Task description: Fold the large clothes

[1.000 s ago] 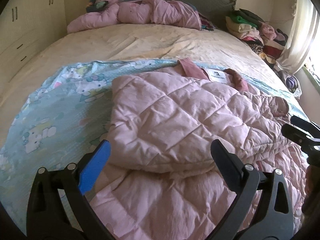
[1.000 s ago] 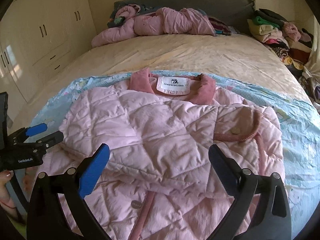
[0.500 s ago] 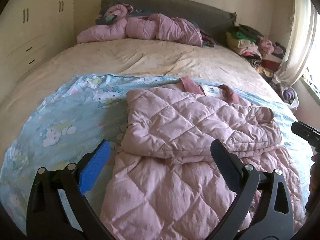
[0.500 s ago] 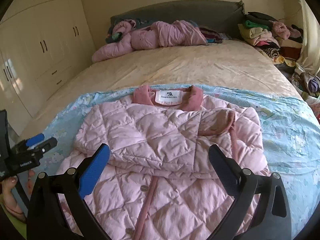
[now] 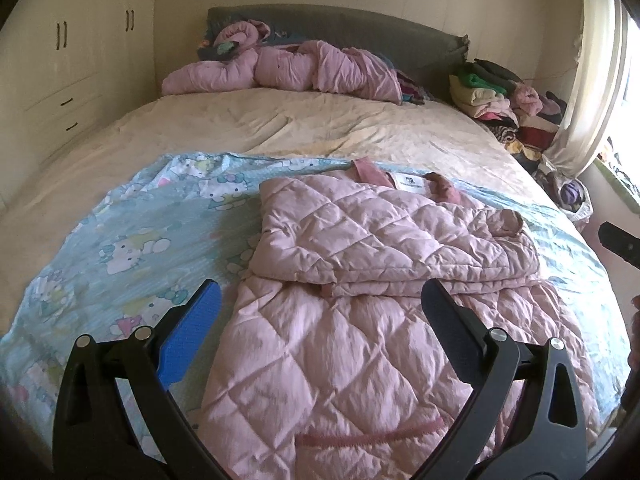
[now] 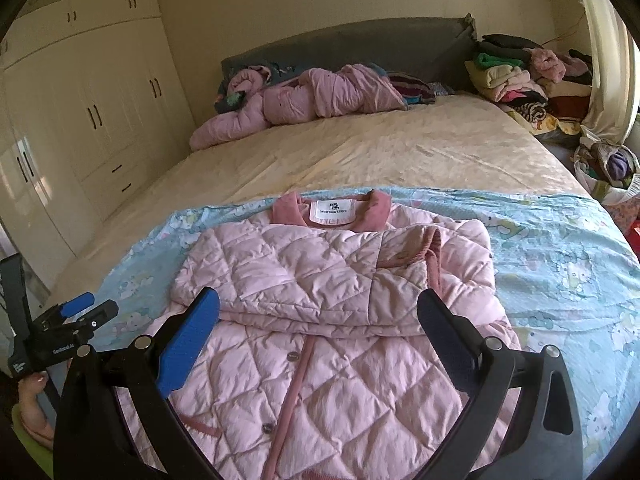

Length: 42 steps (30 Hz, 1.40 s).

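Tongs: left tongs (image 5: 320, 312), right tongs (image 6: 318, 320) spread wide, empty, above jacket (image 6: 340, 280).

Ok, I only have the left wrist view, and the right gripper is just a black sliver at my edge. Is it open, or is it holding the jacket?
Observer: Open and empty. The right gripper hovers above the lower half of the jacket.
Operator: Which way up is the jacket?
Observer: Front up. A button strip runs down the middle below the fold.
Operator: And is my left gripper touching it?
Observer: No. The left gripper sits left of the jacket, apart from it.
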Motion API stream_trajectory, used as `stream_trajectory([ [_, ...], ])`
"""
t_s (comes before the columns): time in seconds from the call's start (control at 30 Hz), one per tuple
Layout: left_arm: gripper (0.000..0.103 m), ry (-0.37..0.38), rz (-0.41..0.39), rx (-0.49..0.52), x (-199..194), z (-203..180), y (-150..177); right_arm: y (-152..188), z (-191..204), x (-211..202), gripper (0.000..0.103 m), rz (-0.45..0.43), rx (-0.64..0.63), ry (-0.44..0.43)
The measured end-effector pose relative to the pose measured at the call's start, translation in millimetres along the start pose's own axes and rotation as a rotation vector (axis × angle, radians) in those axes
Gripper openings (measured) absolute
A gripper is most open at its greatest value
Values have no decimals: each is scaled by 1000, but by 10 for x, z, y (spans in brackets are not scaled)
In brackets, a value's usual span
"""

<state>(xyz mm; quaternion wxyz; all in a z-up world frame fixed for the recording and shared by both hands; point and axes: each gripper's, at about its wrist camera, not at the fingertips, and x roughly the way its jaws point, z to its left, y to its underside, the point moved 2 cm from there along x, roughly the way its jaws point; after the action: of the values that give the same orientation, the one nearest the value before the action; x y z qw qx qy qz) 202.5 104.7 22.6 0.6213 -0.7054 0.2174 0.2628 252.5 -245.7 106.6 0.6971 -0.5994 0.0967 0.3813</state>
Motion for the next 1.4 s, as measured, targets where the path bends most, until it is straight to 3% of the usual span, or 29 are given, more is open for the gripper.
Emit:
stream_trajectory([
  [0.73, 94, -58, -18, 18, -760, 49, 352, 404, -77, -1129, 99, -89, 11, 3],
  [1.1, 94, -84, -24, 25, -983, 76, 552, 664, -206, -1405, 99, -105, 40, -14],
  [1.4, 94, -77, 13, -34, -1036, 264, 709, 866, -316, -1490, 99, -90, 64, -18],
])
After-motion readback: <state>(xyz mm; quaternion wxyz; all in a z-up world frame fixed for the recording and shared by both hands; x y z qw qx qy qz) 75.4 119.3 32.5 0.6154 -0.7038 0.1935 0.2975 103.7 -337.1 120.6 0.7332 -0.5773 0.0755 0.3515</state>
